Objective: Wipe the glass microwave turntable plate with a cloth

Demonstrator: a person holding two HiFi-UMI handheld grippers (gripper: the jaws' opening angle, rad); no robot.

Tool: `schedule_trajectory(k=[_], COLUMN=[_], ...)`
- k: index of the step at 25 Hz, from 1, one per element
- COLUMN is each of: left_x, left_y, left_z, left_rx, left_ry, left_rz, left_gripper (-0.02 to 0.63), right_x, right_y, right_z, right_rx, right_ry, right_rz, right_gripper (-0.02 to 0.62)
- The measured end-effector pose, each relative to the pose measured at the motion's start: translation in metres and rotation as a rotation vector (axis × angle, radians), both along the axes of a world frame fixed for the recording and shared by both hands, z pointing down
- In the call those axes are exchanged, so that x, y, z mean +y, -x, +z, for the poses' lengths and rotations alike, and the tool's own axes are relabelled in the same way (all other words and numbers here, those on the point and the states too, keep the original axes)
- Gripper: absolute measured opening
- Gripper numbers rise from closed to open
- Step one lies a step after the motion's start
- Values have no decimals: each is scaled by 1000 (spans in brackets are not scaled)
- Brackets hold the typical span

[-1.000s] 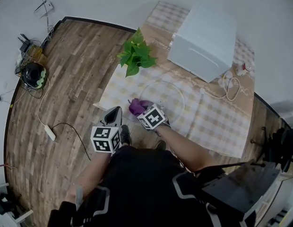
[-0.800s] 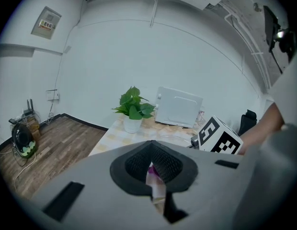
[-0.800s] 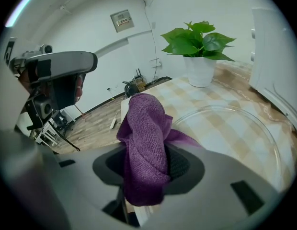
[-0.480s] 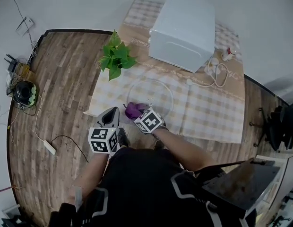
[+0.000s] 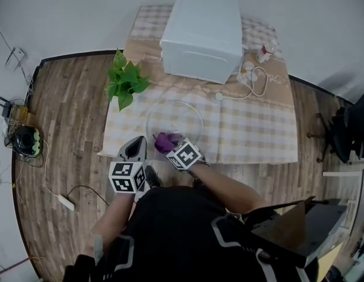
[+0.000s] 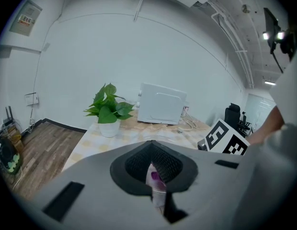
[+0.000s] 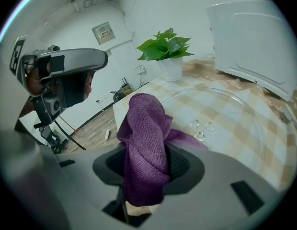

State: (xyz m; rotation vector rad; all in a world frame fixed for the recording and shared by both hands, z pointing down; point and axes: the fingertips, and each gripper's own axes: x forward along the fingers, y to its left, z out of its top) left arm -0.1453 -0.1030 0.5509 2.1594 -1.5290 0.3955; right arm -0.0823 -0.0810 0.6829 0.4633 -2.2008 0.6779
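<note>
The clear glass turntable plate (image 5: 177,121) lies on the checked tablecloth in front of the microwave. Three small glass feet show through the plate (image 7: 225,114) in the right gripper view. My right gripper (image 5: 170,144) is shut on a purple cloth (image 5: 164,140), which bulges up between its jaws. The bunched cloth (image 7: 143,138) hangs at the plate's near left rim. My left gripper (image 5: 134,149) hovers off the table's near left edge, left of the cloth. This gripper (image 6: 153,169) is shut and holds nothing. A sliver of purple shows past its tips.
A white microwave (image 5: 202,37) stands at the back of the table, with a white cable (image 5: 246,81) coiled to its right. A potted green plant (image 5: 124,81) sits at the table's left edge. A wood floor (image 5: 64,116) with a power strip and cables lies to the left.
The head view has swung, so the table now sits more to the left and lower in the picture. Both grippers and the cloth keep about the same places by the plate's near rim.
</note>
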Motion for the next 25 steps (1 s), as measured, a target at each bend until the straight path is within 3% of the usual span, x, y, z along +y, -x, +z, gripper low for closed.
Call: schedule_trajectory(k=[19,25], left_x=[-12,-19], left_y=[-63,-77], left_z=[11,-1], left_rx=[7,17], left_ry=[25,-16], left_rz=[202,257], left_gripper=[2,2], right_x=[-2,-7], right_y=[-81,-97], right_z=[-2,-25], right_rx=[21,-43], right_ry=[10,13], right_rz=[260,365], right_gripper=[181,182])
